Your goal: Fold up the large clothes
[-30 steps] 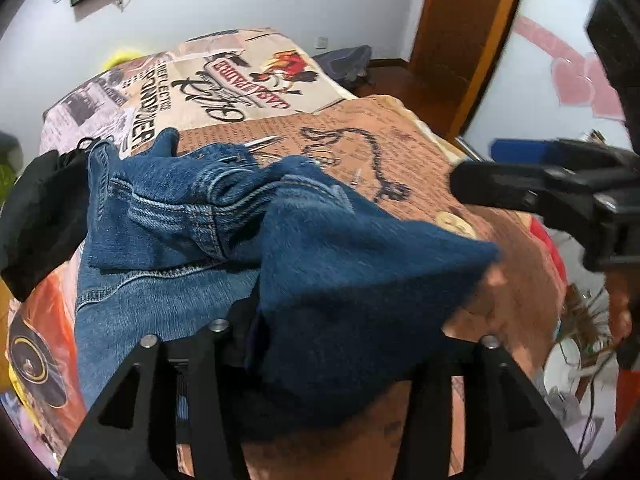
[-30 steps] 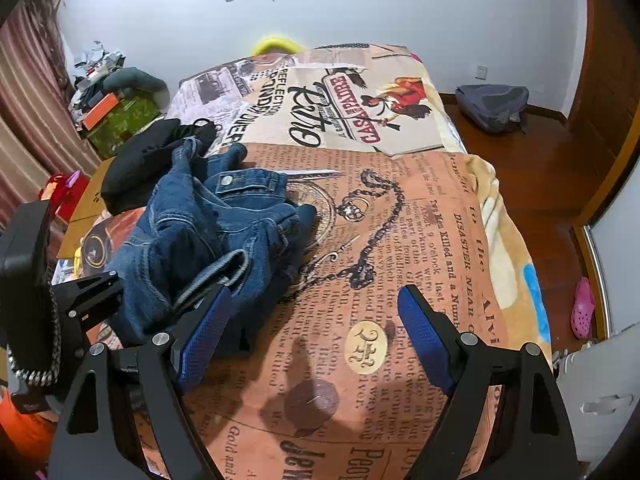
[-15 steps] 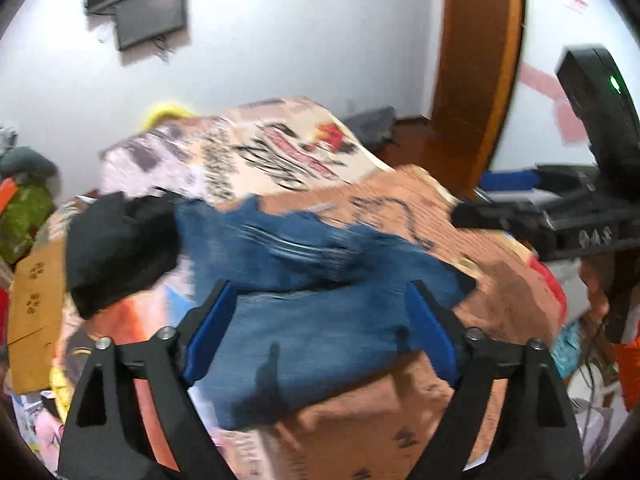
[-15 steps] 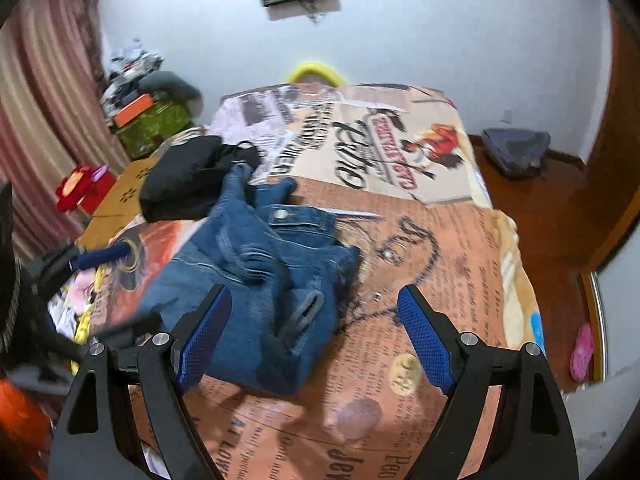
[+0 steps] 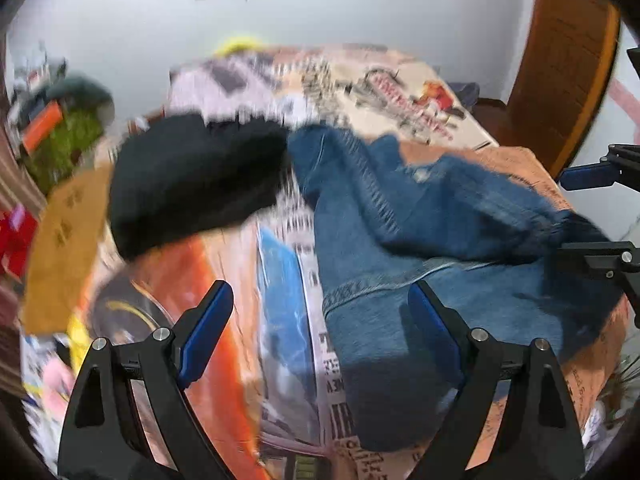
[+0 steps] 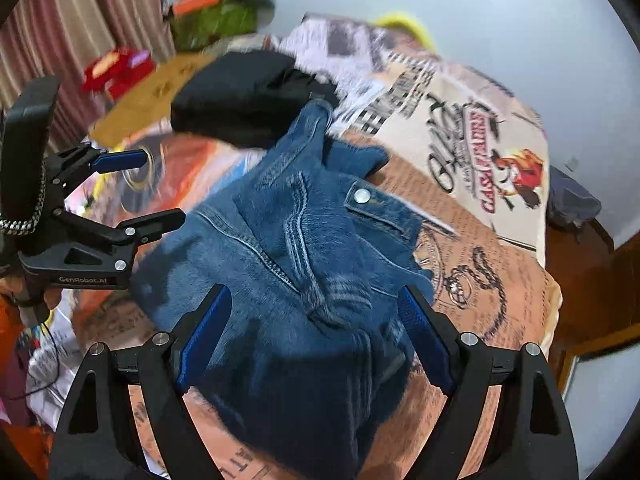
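Observation:
A pair of blue jeans (image 5: 420, 216) lies bunched on the printed bedspread (image 5: 248, 256); in the right wrist view the jeans (image 6: 304, 264) show the waistband button and seams. My left gripper (image 5: 320, 312) is open and empty, above the bed just left of the jeans. It also shows in the right wrist view (image 6: 132, 192), open, at the left. My right gripper (image 6: 316, 320) is open and empty, over the near end of the jeans. Its fingers (image 5: 592, 170) show at the right edge of the left wrist view.
A black garment (image 5: 192, 180) lies on the bed beside the jeans at the far left, also in the right wrist view (image 6: 244, 100). A brown board (image 5: 68, 236), red items (image 6: 120, 68) and green clutter (image 6: 216, 20) stand left of the bed. A wooden door (image 5: 568, 60) is at right.
My left gripper let go of the jeans' leg, opened and swung left. The jeans dropped flat onto the bed. My right gripper stayed open and moved over the jeans.

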Motion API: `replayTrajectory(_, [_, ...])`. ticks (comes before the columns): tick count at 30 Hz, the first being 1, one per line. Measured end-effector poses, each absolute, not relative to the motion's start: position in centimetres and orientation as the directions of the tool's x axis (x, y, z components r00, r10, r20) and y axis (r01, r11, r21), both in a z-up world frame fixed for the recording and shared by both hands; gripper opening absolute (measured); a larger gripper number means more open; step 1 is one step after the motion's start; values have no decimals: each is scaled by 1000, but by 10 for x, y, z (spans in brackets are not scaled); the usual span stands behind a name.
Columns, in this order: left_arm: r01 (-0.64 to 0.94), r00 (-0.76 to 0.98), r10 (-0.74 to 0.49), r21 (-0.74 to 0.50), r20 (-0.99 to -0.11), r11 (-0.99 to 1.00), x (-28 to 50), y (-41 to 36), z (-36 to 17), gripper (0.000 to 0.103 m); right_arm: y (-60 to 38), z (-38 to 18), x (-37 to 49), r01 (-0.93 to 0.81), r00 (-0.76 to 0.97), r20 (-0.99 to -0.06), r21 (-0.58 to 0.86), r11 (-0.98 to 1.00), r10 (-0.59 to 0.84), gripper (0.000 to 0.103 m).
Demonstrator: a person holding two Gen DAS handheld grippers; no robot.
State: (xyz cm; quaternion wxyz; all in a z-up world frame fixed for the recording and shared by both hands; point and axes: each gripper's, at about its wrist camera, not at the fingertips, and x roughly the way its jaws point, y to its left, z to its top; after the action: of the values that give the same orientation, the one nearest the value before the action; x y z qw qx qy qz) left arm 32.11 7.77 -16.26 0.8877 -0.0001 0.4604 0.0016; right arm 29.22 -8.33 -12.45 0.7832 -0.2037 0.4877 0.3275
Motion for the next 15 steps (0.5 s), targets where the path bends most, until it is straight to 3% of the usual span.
replayTrajectory(7, [-6,542,-66,-82,-838,997,327,85,-193,94,-75,-151,312,-730,209,-945,21,683,253,83])
replayTrajectory(15, [-10,540,-76,-97,-838,995,328,85,-202,96,-127,-154,355,-513,355,-920,-43,857,166,81])
